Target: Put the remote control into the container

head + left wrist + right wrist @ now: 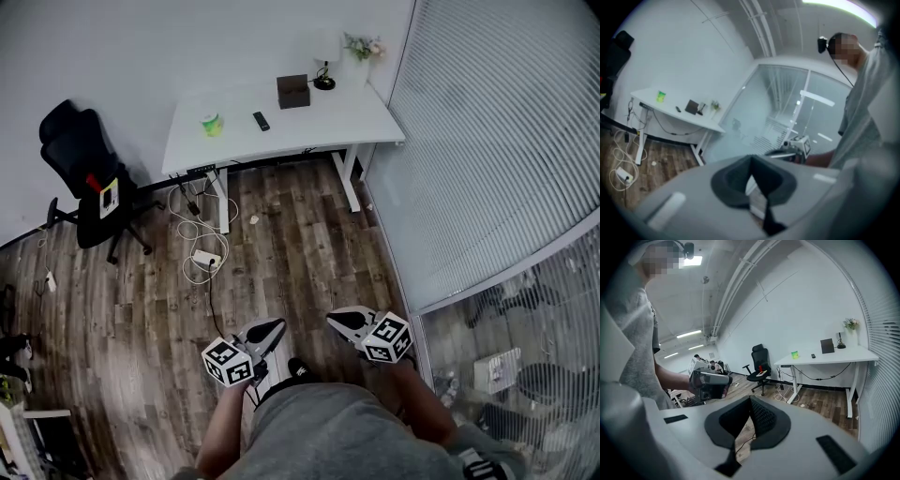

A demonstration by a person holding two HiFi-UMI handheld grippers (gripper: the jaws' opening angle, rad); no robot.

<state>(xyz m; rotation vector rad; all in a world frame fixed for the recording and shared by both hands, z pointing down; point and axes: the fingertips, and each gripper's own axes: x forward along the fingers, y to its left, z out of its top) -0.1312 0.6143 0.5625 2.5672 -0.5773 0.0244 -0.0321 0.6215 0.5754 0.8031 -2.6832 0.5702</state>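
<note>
Approach is the step now. Left gripper (264, 331) and right gripper (349, 321) both have fingers together, holding nothing. Remote (261, 120) lies far ahead of them on the table (366, 122), beside the box (293, 91), probably the container. Walk closer first, then open one gripper.

You are standing in an office: a white desk (281, 127) is sitting well ahead of your left claw (272, 328), a black swivel chair (75, 150) is standing far to its left, and glass partitions (487, 141) are running just beside your right claw (336, 319).
</note>
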